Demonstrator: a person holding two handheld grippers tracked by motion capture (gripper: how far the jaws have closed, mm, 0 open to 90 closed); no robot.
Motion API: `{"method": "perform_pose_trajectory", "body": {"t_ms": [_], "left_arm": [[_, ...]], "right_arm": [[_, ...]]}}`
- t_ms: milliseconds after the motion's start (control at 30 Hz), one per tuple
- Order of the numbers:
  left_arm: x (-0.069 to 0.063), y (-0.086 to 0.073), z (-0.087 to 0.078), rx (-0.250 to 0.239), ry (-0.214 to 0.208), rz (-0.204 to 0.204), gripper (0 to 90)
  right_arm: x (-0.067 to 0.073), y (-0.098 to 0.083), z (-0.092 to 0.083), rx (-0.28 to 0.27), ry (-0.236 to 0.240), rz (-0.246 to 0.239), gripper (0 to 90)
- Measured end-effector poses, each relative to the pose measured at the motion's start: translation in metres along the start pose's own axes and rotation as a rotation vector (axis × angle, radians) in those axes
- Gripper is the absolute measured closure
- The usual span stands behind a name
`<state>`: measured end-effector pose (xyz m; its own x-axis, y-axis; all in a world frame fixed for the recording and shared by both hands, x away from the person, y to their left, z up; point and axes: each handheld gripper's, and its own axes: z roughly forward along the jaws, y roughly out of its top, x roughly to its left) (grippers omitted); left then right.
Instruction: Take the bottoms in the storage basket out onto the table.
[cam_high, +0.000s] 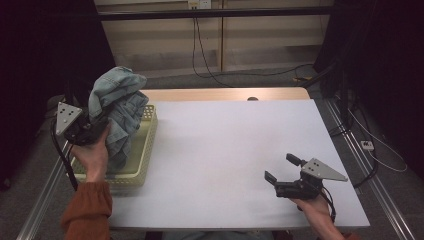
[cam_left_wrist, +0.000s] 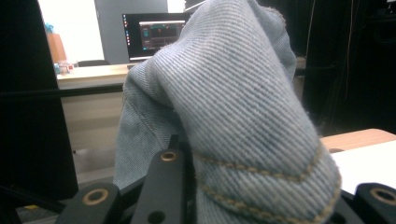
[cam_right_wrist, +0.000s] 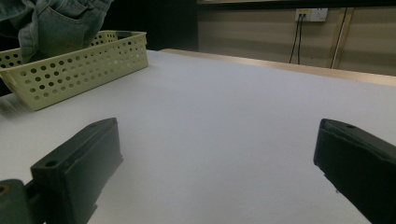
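Between the jaws of the left gripper (cam_high: 95, 131) a bunched piece of denim (cam_high: 118, 107) is being clamped, its stitched hem lying right across those jaws in the left gripper view (cam_left_wrist: 243, 140). Above the jaws the cloth is bulging up in a rounded fold, and below them it is hanging down into the basket (cam_high: 145, 165), which is sitting at the left edge of the table (cam_high: 225, 150). The person's left hand (cam_high: 92, 155) is gripping the gripper from underneath. Well apart from the denim, the right gripper (cam_high: 282, 170) is resting low over the table with its jaws standing wide apart and nothing between them; ahead of those jaws and off to their left, the basket (cam_right_wrist: 70, 70) and hanging denim (cam_right_wrist: 56, 25) are showing.
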<state>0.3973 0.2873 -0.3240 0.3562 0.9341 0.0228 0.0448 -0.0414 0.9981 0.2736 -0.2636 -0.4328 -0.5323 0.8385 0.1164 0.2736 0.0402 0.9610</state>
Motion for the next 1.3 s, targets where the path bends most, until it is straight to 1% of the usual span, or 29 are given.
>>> {"method": "perform_pose_trajectory", "body": {"t_ms": [33, 67, 100, 167, 400, 467, 533, 600, 667, 800, 867, 900, 1033, 1200, 1300], "left_arm": [[0.0, 0.001, 0.0, -0.005, 0.0, 0.001, 74.8], [0.0, 0.002, -0.001, 0.003, -0.004, 0.007, 74.8], [-0.001, 0.003, -0.001, -0.01, -0.001, 0.005, 74.8], [-0.002, 0.004, -0.001, -0.015, -0.004, 0.007, 74.8], [-0.003, 0.01, -0.002, -0.027, -0.016, 0.0, 74.8], [-0.003, 0.012, -0.003, -0.028, -0.019, 0.007, 74.8], [-0.005, 0.014, -0.004, -0.044, -0.021, 0.0, 74.8], [-0.005, 0.016, -0.005, -0.047, -0.028, 0.007, 74.8], [-0.006, 0.019, -0.006, -0.053, -0.033, -0.001, 74.8], [-0.009, 0.024, -0.008, -0.069, -0.042, 0.015, 74.9], [-0.011, 0.026, -0.007, -0.077, -0.047, 0.014, 74.9], [-0.011, 0.028, -0.008, -0.073, -0.05, 0.017, 74.9], [-0.013, 0.032, -0.008, -0.083, -0.056, 0.007, 74.9], [-0.015, 0.037, -0.008, -0.088, -0.072, -0.004, 74.9], [-0.017, 0.039, -0.008, -0.09, -0.078, -0.003, 74.9]], "right_arm": [[0.0, 0.0, 0.0, 0.0, 0.0, 0.0, 0.8], [0.0, 0.0, 0.0, 0.0, 0.0, 0.0, 0.8], [0.0, 0.0, 0.0, 0.0, 0.0, 0.0, 0.8], [0.0, 0.0, 0.0, 0.0, -0.001, 0.001, 0.8], [0.0, 0.0, 0.0, 0.001, 0.0, 0.002, 0.8], [0.0, 0.0, 0.0, 0.0, 0.0, -0.001, 0.8], [0.0, 0.0, 0.0, 0.001, 0.0, 0.0, 0.8], [0.0, 0.0, 0.0, 0.0, -0.001, 0.0, 0.8], [0.0, 0.0, 0.0, 0.001, 0.0, 0.0, 0.8], [0.0, 0.0, 0.0, 0.0, 0.0, -0.002, 0.8], [-0.001, 0.0, 0.0, 0.002, 0.002, -0.007, 0.8], [0.0, 0.0, 0.0, 0.002, 0.002, -0.007, 0.8], [0.0, 0.0, 0.0, 0.0, 0.0, 0.0, 0.8], [-0.001, 0.0, 0.0, 0.002, 0.0, -0.005, 0.8], [-0.001, 0.0, 0.0, 0.002, 0.0, -0.005, 0.8]]}}
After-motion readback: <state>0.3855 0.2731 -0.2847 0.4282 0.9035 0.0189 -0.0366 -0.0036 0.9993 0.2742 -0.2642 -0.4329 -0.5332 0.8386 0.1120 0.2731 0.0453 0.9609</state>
